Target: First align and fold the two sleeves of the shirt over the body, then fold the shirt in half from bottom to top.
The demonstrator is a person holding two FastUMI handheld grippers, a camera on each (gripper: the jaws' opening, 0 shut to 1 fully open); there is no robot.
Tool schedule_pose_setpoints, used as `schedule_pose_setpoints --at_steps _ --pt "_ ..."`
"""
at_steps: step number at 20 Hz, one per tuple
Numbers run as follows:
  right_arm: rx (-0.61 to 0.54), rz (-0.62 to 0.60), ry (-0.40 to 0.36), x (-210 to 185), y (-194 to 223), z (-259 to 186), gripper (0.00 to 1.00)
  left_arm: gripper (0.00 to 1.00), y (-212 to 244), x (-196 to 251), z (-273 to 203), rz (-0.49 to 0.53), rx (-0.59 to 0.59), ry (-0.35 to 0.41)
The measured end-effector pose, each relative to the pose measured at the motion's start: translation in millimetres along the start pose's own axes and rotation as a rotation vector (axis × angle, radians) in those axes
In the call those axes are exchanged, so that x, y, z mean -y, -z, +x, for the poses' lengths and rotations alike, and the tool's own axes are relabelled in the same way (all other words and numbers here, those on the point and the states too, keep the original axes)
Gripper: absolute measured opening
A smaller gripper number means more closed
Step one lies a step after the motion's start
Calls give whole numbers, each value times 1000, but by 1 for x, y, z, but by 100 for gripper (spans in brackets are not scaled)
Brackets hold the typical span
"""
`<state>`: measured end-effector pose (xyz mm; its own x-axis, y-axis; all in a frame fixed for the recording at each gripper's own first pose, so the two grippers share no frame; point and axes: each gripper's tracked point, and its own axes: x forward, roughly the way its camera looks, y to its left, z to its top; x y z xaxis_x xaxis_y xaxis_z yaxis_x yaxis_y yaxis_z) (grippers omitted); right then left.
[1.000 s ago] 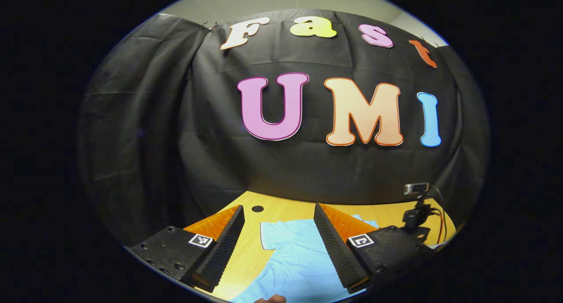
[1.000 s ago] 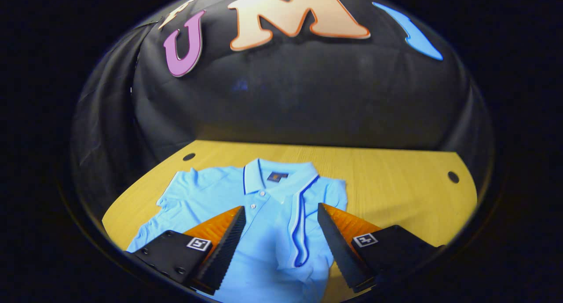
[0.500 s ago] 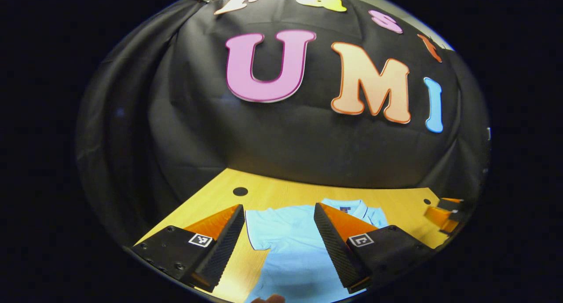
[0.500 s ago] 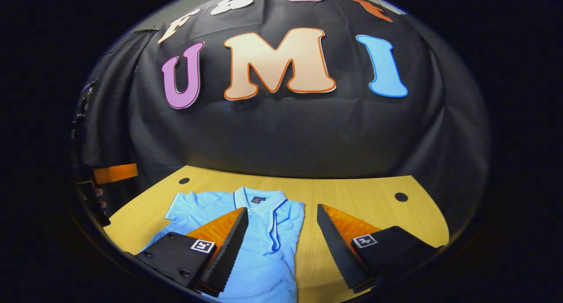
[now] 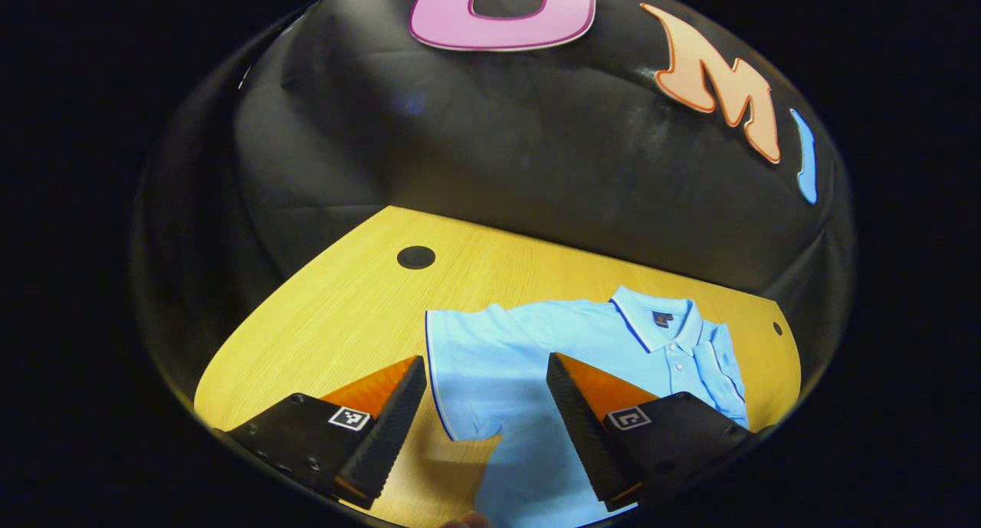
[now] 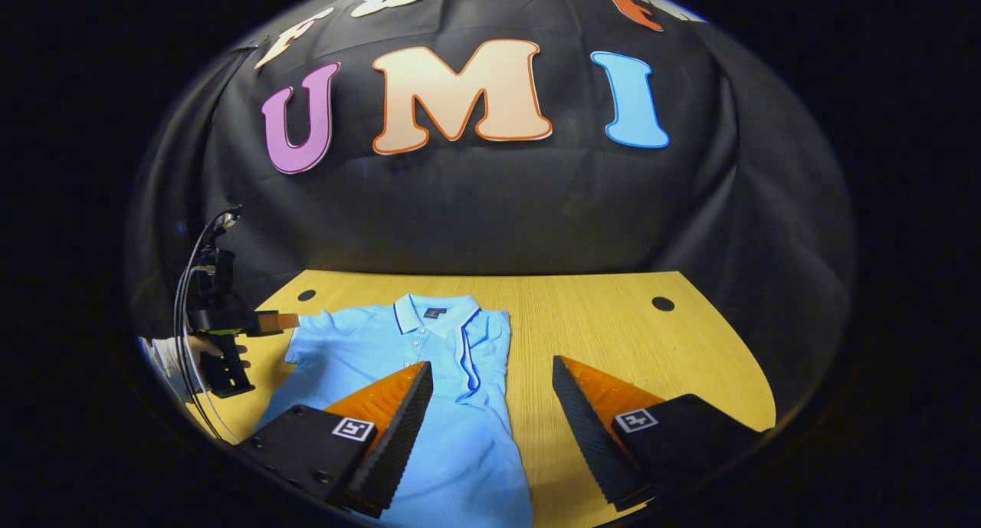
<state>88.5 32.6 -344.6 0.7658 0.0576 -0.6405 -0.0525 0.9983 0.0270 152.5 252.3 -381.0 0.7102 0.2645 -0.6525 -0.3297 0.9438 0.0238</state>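
Left gripper view | shirt [image 5: 536,359] under spread left tongs [image 5: 484,375] | right tongs [image 6: 492,382] spread

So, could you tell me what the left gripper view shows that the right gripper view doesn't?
Left gripper view: the left tongs up close, open, framing the edge of the flat sleeve. Right gripper view: the hand holding those tongs, plus the right tongs, open above shirt and table. Shared: the blue shirt, its collar and the wooden table.
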Motion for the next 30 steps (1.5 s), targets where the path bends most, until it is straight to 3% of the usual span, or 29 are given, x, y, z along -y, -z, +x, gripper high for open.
schedule_pose_setpoints --at_steps 2,3,7,8,9,12,16,17,18,20,26,27,30 --pt "-14 -8 -2 -7 5 0 94 95 3 -7 18 16 -21 -25" --pt "-17 -14 -3 -10 5 0 98 95 4 -10 28 19 -28 -37" --pt "-26 -28 1 -12 7 0 94 95 22 -20 47 7 -95 -81" --pt "-27 -25 0 -13 7 0 98 95 28 -24 49 12 -113 -100" --pt "-27 -22 3 -13 7 2 94 96 26 -24 47 19 -110 -96" --pt "-27 -20 5 -10 6 3 98 95 29 -21 49 54 -131 -97" --pt "-27 -19 1 -9 8 3 98 28 26 -2 50 48 -129 -45" --pt "-29 -18 -1 -9 9 2 98 7 25 -2 50 71 -133 -44" --pt "-28 -19 -3 -9 10 2 98 1 25 -3 49 78 -138 -58" --pt "-29 -20 -5 -7 13 -1 98 0 28 3 45 86 -165 -71" --pt "-3 0 4 11 10 -16 98 0 2 68 22 90 -104 41" --pt "1 4 5 14 9 -18 94 0 -1 81 20 101 -97 62" --pt "0 25 1 26 14 -24 98 0 1 122 11 112 -97 131"
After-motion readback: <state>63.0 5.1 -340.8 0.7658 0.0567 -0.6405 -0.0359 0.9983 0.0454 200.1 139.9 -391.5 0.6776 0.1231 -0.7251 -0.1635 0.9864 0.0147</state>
